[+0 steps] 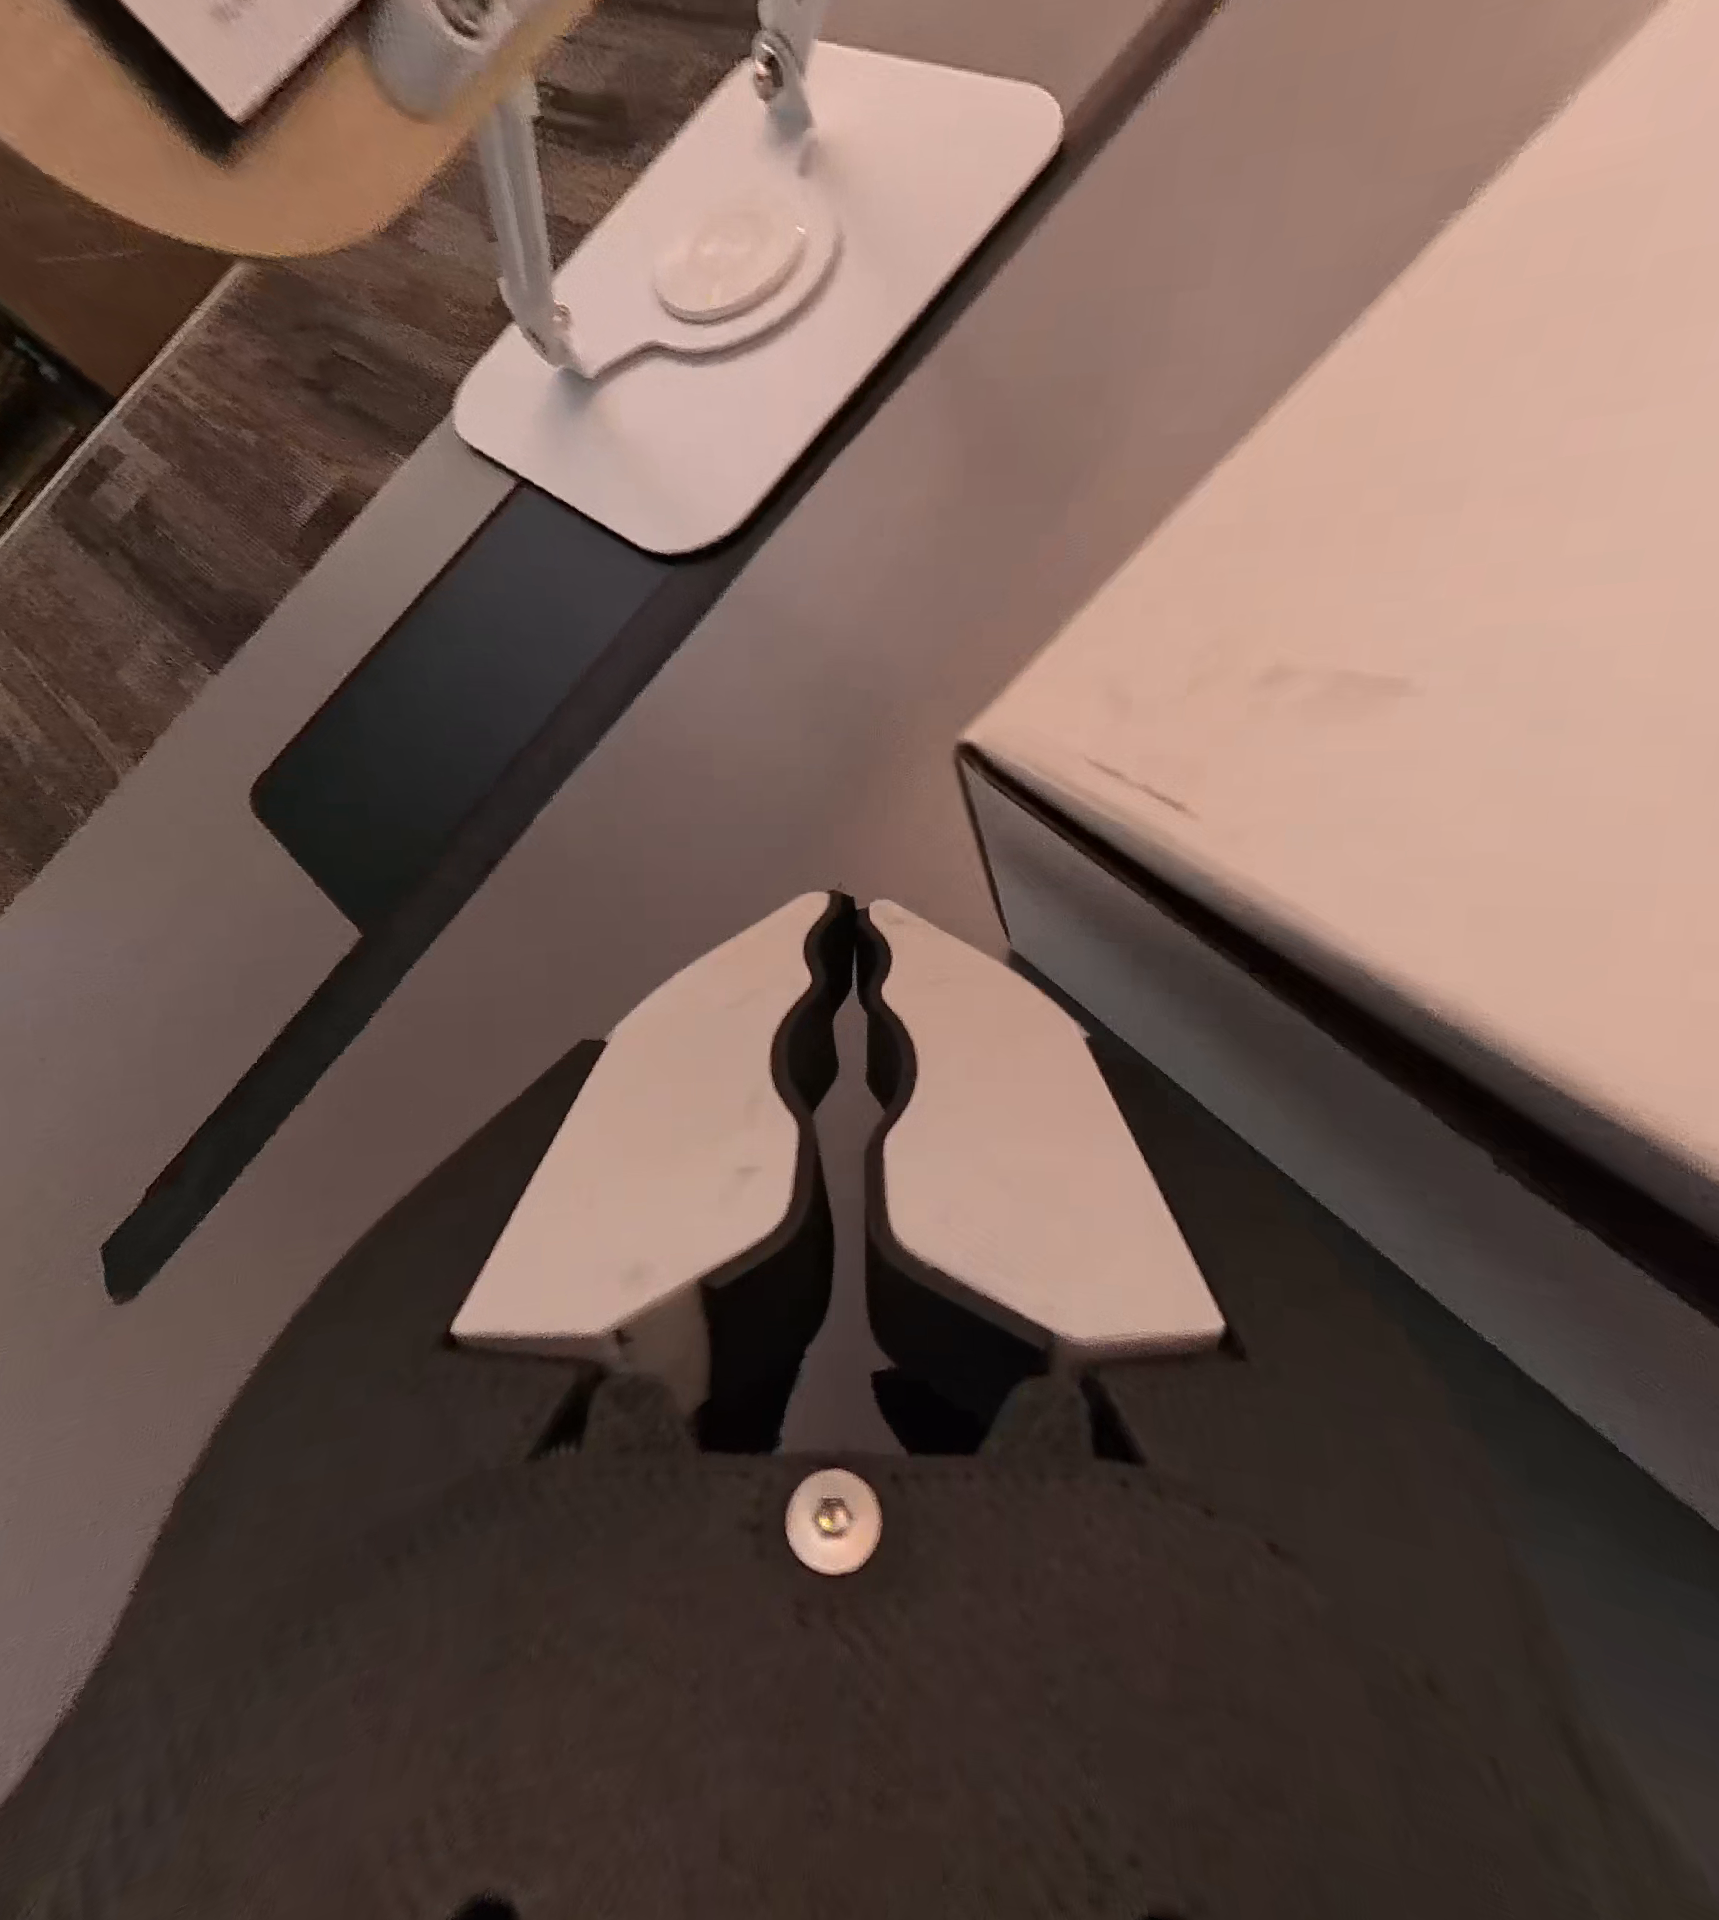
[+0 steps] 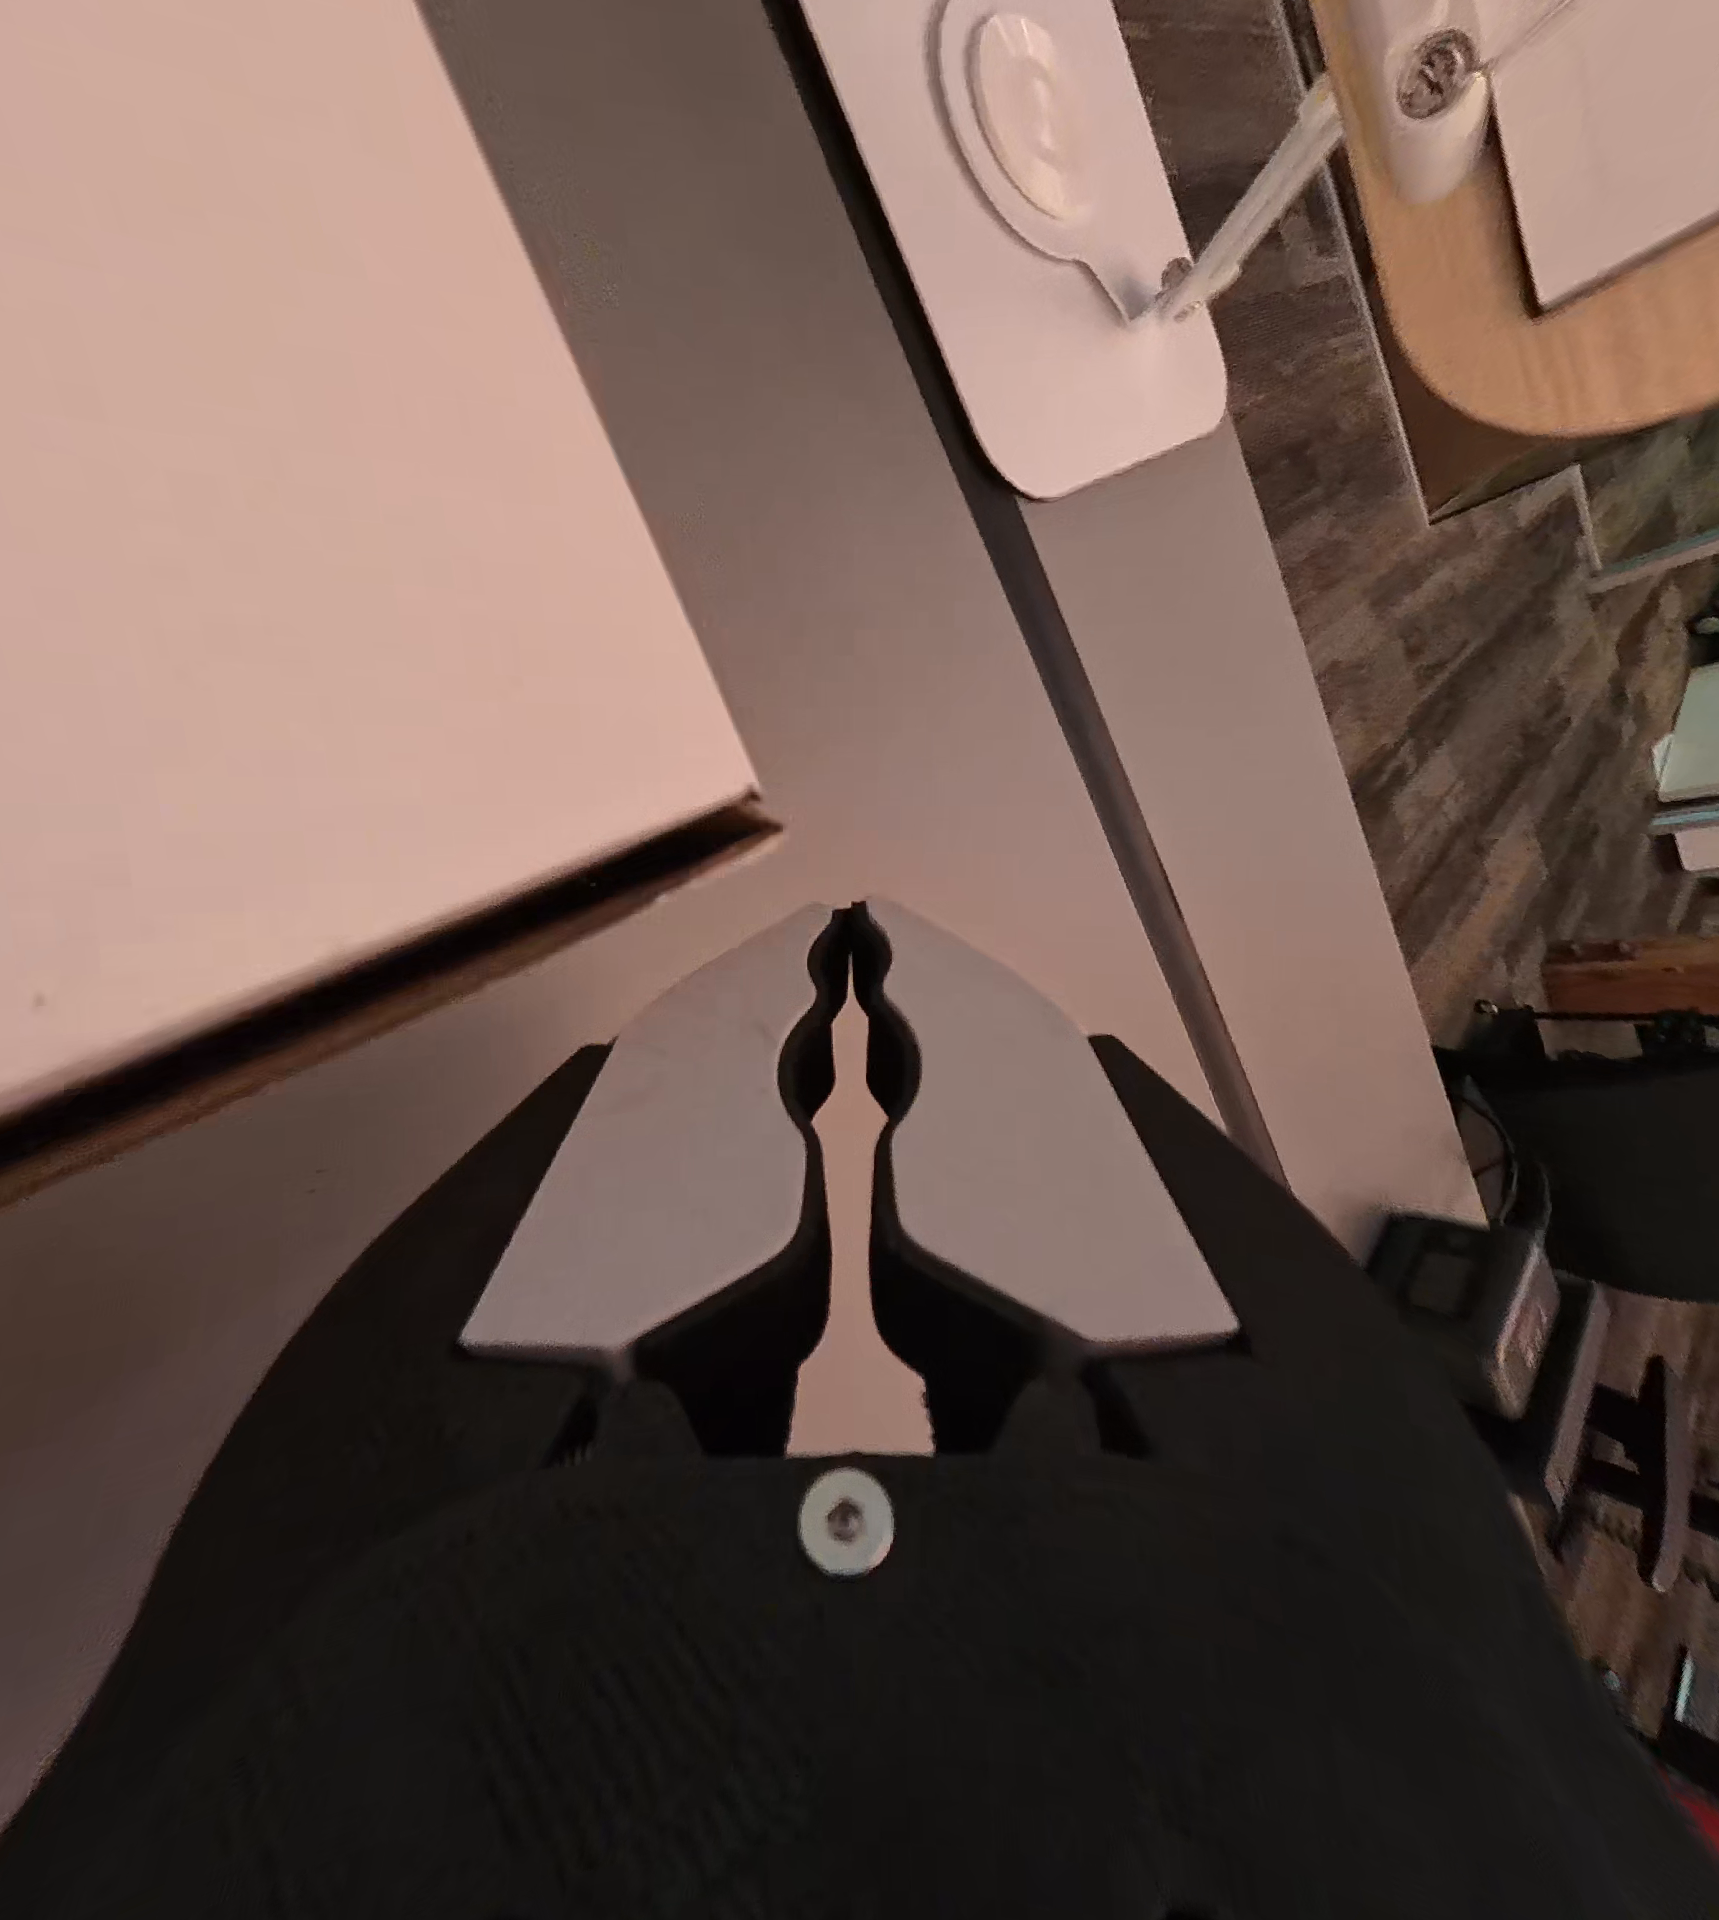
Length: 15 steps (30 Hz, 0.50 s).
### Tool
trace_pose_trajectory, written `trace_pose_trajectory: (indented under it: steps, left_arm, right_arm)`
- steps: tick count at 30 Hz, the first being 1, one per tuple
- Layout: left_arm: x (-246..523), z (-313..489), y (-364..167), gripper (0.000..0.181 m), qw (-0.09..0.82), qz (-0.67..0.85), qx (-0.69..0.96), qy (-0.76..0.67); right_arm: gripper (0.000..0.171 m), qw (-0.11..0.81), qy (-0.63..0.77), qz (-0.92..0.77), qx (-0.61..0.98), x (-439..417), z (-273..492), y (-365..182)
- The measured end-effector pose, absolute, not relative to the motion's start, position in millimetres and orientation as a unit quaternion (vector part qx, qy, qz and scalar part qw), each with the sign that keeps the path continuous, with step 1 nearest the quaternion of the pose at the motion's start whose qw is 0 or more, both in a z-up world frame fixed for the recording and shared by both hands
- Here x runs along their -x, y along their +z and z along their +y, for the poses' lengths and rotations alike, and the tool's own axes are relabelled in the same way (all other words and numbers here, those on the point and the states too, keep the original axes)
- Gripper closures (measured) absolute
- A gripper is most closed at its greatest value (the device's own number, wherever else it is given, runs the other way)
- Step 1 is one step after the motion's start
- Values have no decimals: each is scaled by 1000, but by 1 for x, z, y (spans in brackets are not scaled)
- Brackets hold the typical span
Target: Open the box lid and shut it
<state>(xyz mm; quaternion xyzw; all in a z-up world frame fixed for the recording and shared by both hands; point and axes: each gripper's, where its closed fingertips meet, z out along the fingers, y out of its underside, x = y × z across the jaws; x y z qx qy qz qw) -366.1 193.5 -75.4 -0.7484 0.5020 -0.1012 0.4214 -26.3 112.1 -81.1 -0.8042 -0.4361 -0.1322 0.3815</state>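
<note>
A white cardboard box (image 1: pixel 1437 665) with its lid down lies on the table, filling the right of the left wrist view. It also fills the left of the right wrist view (image 2: pixel 242 499). My left gripper (image 1: pixel 850 906) is shut and empty, just left of the box's near corner, above the table. My right gripper (image 2: pixel 853 912) is shut and empty, just right of the box's other near corner. Neither gripper touches the box.
A white stand base (image 1: pixel 751 322) with a thin arm sits at the table's far edge, also in the right wrist view (image 2: pixel 1063 239). A dark panel (image 1: pixel 460 707) runs along that edge. Beyond are carpeted floor (image 2: pixel 1457 675), a wooden table (image 2: pixel 1582 312) and clutter at the right.
</note>
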Motion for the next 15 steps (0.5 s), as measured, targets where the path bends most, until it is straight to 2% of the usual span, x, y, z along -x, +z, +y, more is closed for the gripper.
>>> trace_pose_trajectory:
  steps: [5, 11, 13, 15]
  left_arm:
    - [346, 195, -73, 181, 426, 516, 737, -98]
    - [381, 190, -64, 181, 442, 462, 764, -89]
    - [405, 175, -56, 181, 441, 427, 781, -110]
    - [425, 149, -45, 167, 438, 404, 790, -144]
  right_arm:
    - [171, 356, -149, -467, 796, 42, 118, -84]
    - [170, 414, -160, -359, 821, 15, 107, -62]
    - [165, 446, -118, -304, 833, 7, 83, -46]
    - [156, 485, -22, -256, 836, 14, 50, -26]
